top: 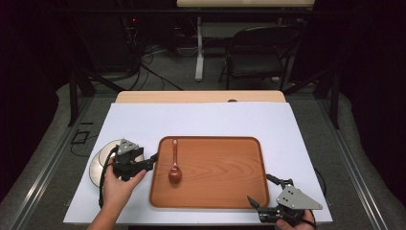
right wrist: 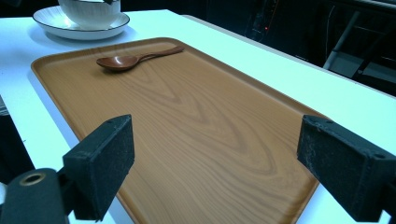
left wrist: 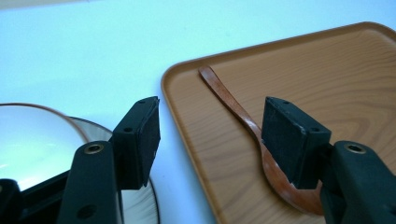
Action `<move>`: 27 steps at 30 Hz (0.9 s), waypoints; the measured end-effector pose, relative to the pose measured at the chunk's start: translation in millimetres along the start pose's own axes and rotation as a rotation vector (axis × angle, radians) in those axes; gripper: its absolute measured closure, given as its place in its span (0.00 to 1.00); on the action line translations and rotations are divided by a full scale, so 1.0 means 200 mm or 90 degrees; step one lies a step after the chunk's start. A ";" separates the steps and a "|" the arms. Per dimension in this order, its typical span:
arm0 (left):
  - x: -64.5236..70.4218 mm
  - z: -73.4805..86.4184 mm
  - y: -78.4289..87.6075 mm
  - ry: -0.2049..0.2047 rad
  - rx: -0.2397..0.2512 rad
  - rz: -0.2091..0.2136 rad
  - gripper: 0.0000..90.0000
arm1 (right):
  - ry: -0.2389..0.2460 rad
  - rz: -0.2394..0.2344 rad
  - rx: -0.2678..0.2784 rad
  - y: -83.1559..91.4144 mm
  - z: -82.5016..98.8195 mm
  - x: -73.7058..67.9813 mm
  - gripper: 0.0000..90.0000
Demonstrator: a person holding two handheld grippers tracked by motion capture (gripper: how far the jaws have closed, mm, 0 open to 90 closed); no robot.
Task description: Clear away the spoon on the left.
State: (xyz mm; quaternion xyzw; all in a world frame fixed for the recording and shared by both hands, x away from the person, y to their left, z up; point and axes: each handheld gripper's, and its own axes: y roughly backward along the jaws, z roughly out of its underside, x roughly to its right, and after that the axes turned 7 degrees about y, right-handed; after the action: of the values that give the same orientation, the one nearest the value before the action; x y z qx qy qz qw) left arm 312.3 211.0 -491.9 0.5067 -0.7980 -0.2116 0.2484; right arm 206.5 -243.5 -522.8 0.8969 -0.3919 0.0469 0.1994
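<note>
While no writing or label is readable anywhere, the dark brown wooden spoon (top: 174,167) lies at the left of the rectangular wooden tray (top: 225,191), untouched. The left gripper (top: 152,160) gapes wide beside it, hiding part of the white dark-rimmed plate (top: 97,165); the right gripper (top: 258,191), partly cut off, gapes wide at the tray's near corner.

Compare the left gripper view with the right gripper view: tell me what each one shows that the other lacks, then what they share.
Left gripper view alone: the left gripper, jaws open, straddling the tray's left rim, one over the plate's edge, the other over the spoon's neck.

Right gripper view alone: the right gripper, jaws open at the tray's near corner; a white bowl on the plate; a dark room with a chair behind.

Both: the wooden tray, the brown spoon lying on it, the white plate and the white table cover.
</note>
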 end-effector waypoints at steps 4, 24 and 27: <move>-0.01 0.04 0.05 -0.012 0.022 -0.002 0.40 | 0.002 0.000 -0.002 0.00 0.00 0.00 0.12; -0.05 0.21 0.16 0.014 0.097 0.016 0.39 | -0.001 0.003 -0.002 -0.01 0.01 0.01 0.16; -0.05 0.22 0.15 0.021 0.097 0.024 0.39 | -0.004 0.000 -0.003 -0.01 0.01 0.01 0.16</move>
State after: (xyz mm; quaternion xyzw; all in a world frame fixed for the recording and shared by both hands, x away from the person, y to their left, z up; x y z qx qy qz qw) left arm 268.1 236.9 -509.9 0.5125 -0.8170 -0.1372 0.2261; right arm 208.8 -245.4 -525.1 0.8965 -0.3928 0.0434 0.2005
